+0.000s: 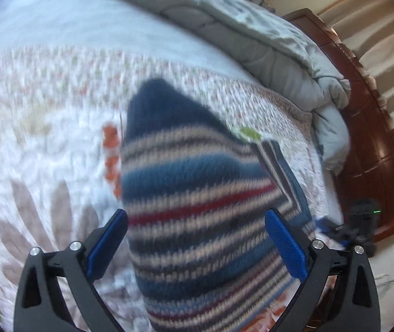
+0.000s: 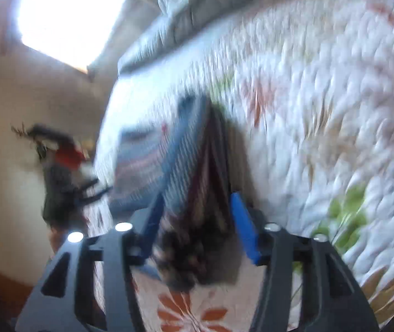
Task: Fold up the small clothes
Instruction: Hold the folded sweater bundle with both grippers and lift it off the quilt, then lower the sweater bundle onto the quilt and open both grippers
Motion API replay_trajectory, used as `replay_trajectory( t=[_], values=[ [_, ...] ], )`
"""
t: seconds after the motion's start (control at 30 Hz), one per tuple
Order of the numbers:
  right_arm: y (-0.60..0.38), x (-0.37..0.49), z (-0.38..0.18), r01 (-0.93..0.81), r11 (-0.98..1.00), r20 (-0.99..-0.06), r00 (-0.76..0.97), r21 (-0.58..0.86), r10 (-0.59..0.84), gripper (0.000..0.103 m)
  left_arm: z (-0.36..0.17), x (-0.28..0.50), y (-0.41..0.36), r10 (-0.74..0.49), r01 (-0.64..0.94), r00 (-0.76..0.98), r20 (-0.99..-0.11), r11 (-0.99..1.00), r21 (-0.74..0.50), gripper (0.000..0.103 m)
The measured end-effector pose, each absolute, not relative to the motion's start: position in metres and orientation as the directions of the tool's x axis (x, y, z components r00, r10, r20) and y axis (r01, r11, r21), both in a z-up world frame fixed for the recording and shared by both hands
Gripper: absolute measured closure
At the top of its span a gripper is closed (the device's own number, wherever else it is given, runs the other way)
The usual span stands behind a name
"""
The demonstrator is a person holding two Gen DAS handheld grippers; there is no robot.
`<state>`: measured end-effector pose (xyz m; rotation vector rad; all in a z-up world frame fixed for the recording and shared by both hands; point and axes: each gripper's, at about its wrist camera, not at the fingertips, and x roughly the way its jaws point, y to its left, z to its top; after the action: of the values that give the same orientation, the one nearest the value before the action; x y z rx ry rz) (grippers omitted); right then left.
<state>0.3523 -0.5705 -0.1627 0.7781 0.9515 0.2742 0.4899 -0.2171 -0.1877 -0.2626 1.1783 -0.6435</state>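
A small striped knit garment [image 1: 197, 193], navy at its far end with blue, red and cream bands, lies on the floral quilt [image 1: 44, 110]. My left gripper [image 1: 197, 224] is open, its blue pads [image 1: 285, 246] standing wide on either side of the garment. In the right wrist view the same garment [image 2: 194, 182] runs between my right gripper's [image 2: 197, 207] blue pads [image 2: 244, 229]; the jaws stand apart around the bunched cloth, and the view is blurred.
A grey duvet [image 1: 266, 41] is heaped at the far end of the bed. A dark wooden bed frame [image 1: 368, 144] runs along the right, with curtains behind. The other gripper [image 1: 363, 221] shows at the bed's right edge. A window [image 2: 67, 13] and wall lie left.
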Motion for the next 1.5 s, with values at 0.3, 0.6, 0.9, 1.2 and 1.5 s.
replay_trajectory(
  t=[0.3, 0.6, 0.9, 1.2, 1.5],
  values=[
    [-0.523, 0.449, -0.207, 0.066, 0.679, -0.626, 0.460, 0.731, 0.630, 0.092, -0.234, 0.531, -0.236, -0.366, 0.234, 0.230, -0.902, 0.920, -0.313, 0.003],
    [-0.563, 0.453, -0.174, 0.033, 0.575, -0.485, 0.580, 0.817, 0.655, 0.069, -0.211, 0.504, -0.209, -0.574, 0.273, 0.287, -0.767, 0.817, -0.508, 0.004],
    [-0.549, 0.484, -0.224, 0.201, 0.676, -0.683, 0.437, 0.709, 0.586, 0.083, -0.246, 0.420, -0.214, -0.520, 0.332, 0.163, -0.839, 0.829, -0.450, 0.003],
    [-0.529, 0.353, -0.148, -0.047, 0.614, -0.484, 0.570, 0.788, 0.665, 0.056, -0.209, 0.371, -0.224, -0.412, 0.417, 0.372, -0.832, 0.875, -0.247, 0.004],
    [-0.526, 0.342, -0.225, 0.133, 0.588, -0.560, 0.524, 0.798, 0.641, 0.094, -0.221, 0.339, -0.264, -0.332, 0.496, 0.420, -0.845, 0.863, -0.093, 0.004]
  ],
)
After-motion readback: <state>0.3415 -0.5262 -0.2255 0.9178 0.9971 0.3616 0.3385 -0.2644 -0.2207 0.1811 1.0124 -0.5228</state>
